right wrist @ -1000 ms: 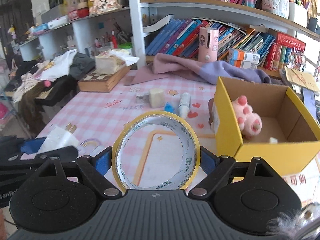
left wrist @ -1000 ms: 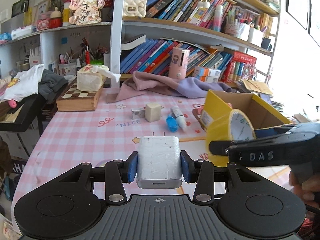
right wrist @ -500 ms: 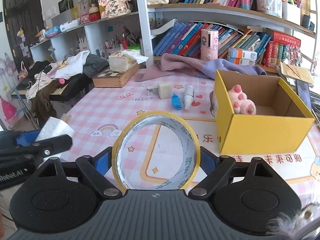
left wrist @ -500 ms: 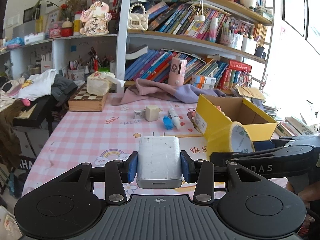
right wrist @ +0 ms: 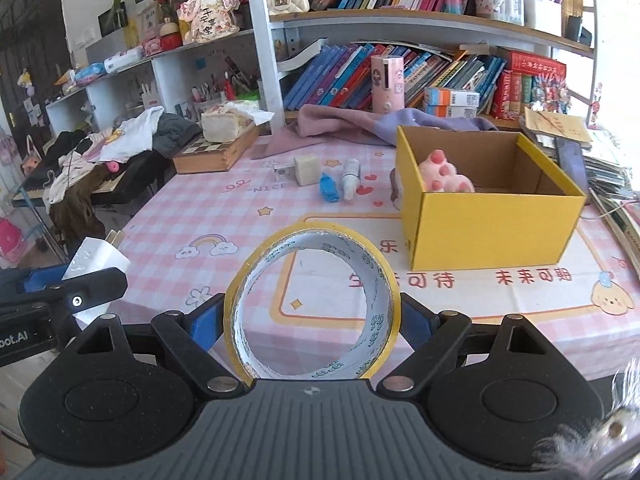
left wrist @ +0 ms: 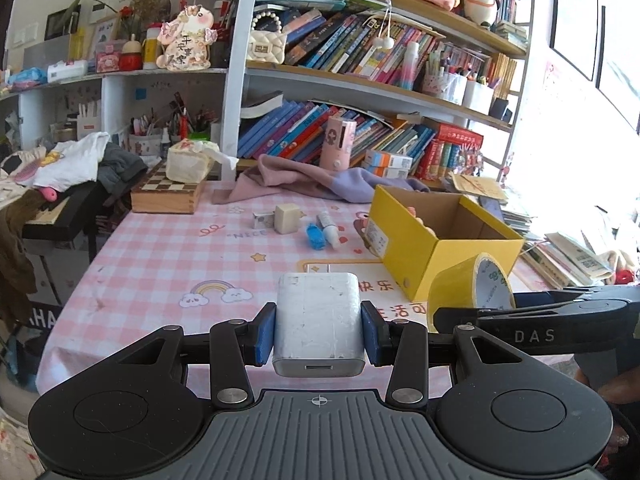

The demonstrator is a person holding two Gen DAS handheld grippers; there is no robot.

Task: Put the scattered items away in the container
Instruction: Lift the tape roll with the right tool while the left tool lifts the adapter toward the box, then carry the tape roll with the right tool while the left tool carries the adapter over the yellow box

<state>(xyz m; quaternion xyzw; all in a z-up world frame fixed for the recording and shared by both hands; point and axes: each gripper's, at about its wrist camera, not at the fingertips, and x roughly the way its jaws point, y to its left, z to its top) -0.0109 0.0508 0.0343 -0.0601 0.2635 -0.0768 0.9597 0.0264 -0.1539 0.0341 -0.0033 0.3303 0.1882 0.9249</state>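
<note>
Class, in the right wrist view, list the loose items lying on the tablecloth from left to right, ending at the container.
Small grey cube → cream block → blue item → white tube → yellow box.

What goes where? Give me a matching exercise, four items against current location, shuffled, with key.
Items:
1. white charger
2. yellow tape roll
3. pink plush paw
4. blue cap

Places:
A. lying on the pink checked tablecloth
B. clamped in the left tongs
C. inside the yellow box
D. clamped in the right tongs

Pairs: 1-B, 2-D, 3-C, 4-A
</note>
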